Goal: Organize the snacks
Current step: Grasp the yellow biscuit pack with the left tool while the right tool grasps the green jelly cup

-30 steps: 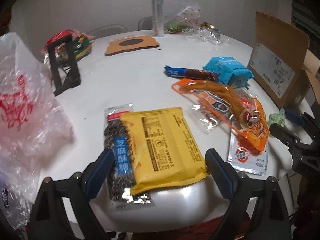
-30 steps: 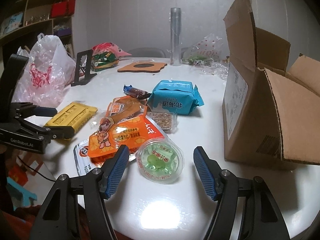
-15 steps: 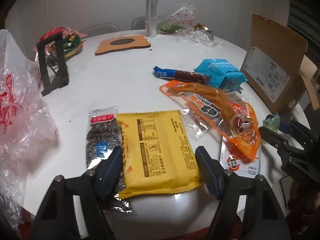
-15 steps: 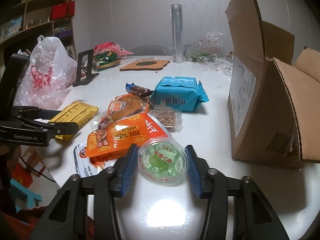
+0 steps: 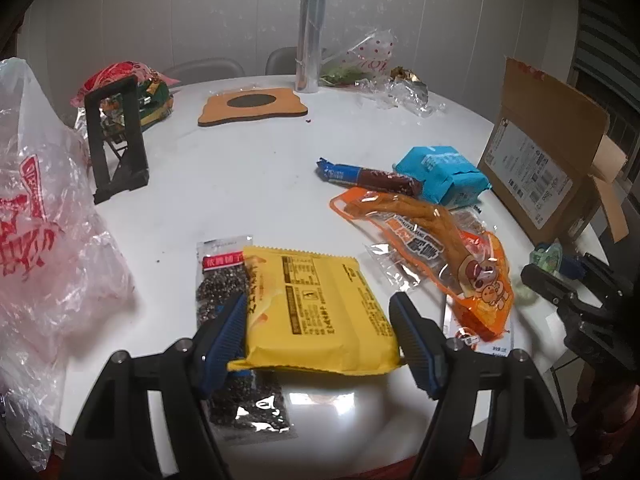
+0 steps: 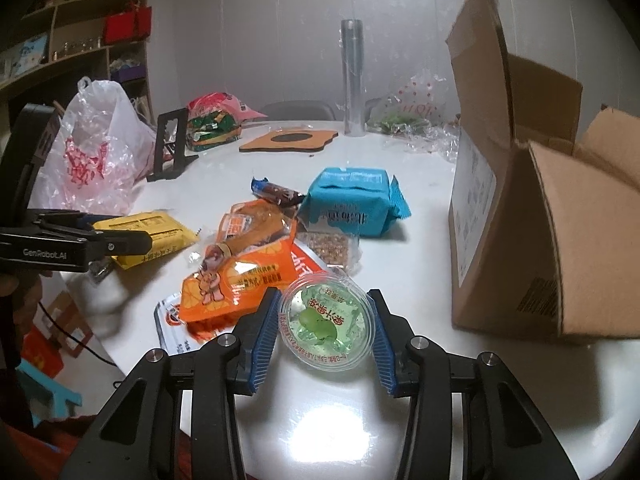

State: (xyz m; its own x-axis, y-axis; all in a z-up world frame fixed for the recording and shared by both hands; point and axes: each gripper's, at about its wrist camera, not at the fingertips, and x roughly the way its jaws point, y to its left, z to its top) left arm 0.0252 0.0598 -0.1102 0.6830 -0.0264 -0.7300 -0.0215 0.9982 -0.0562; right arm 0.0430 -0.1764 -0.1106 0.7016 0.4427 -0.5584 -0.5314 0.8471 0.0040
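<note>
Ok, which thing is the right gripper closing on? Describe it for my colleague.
Start at the open cardboard box on the white table. Just left of its near corner, between the right gripper pads, sits the jelly cup: the only round, clear tub, green inside, beside flat packets.

The table (image 5: 240,184) is smooth, glossy white, throwing back a bright glare near its edge. The yellow packet (image 5: 320,312) looks like matt film, while the sesame bar wrapper (image 5: 224,280) beside it is clear, shiny plastic. The orange sausage pack (image 6: 244,268) is glossy printed plastic — creased and reflective. The jelly cup (image 6: 324,320) is transparent plastic with a printed film lid. The box (image 6: 560,240) is brown corrugated cardboard, matt and fibrous at its cut edges. The shopping bag (image 5: 40,220) is thin, crinkled plastic — translucent. The gripper pads (image 6: 266,336) are ribbed blue, on matt black arms.
</note>
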